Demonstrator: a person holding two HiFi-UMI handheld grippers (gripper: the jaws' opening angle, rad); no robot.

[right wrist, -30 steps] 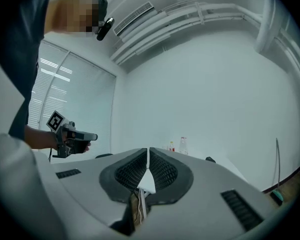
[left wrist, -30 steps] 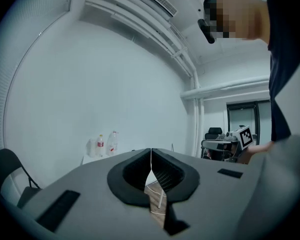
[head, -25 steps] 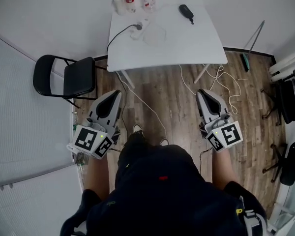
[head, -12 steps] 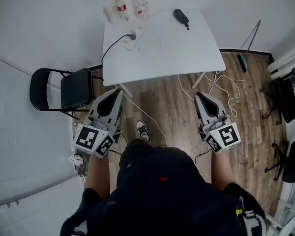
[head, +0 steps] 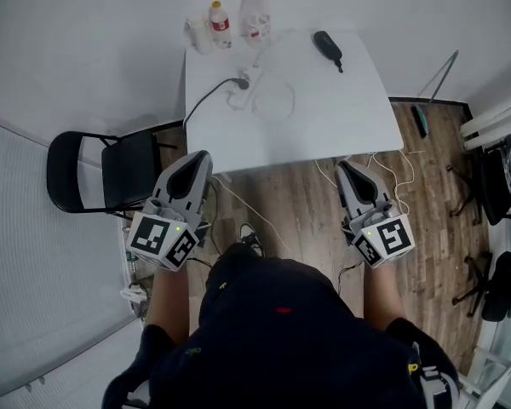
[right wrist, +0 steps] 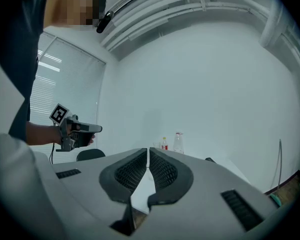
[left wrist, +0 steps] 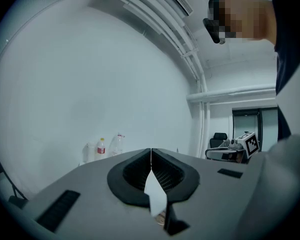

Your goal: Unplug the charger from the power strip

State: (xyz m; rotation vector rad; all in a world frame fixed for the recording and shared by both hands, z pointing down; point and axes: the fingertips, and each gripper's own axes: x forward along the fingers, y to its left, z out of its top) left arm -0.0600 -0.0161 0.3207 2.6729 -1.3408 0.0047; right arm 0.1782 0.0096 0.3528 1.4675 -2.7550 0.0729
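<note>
The left tool (head: 199, 157) and right tool (head: 347, 168) hang empty with jaws together, short of the white tabletop (head: 341, 109). The charger (head: 241, 81) sits plugged into the power strip (head: 238, 98) far-left. Pulling with the strip unpinned could drag it into the bottles (head: 220, 20).

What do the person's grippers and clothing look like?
The left gripper and the right gripper are light grey shells with black ribbed pads. Each carries a white cube with black square markers and a small green light. The person wears dark clothing with a small red mark; no sleeves cover the forearms.
</note>
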